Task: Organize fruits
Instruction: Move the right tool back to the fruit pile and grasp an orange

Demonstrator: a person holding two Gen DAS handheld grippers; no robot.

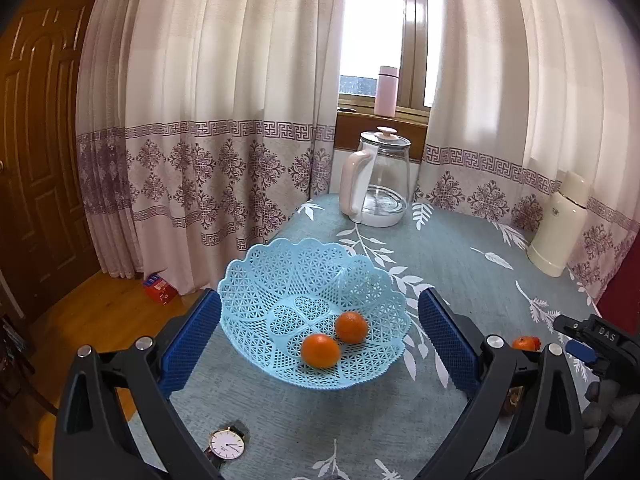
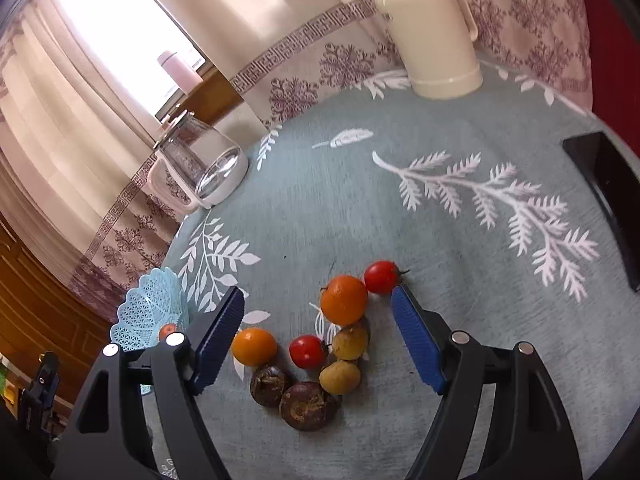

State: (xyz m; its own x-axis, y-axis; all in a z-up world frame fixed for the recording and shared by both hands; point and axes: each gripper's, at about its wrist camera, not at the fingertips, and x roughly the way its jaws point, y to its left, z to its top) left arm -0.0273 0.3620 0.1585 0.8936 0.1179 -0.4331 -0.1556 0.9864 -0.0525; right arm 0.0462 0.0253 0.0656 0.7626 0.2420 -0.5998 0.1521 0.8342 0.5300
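Two oranges inside the pale blue lattice basket, side by side and near its front wall. Basket close to the left edge of the surface, its scalloped rim just short of the drop to the wooden floor. Left tongs spread wide apart, empty, one blue pad on either side of the basket without touching it. Wristwatch flat on the cloth near the front edge, below the basket.

Right tongs likewise apart and empty, poised above a tight cluster of loose fruit: two more oranges, two small red tomatoes, two yellowish fruits and two dark brown ones, several touching. Broad stretch of bare cloth beyond the cluster, up to the glass kettle at the far left and the cream thermos at the far edge against the curtain. Black tray-like object at the right edge, well apart from the fruit. Open cloth also between the cluster and the basket. Pink bottle on the window sill behind the kettle, off the surface.
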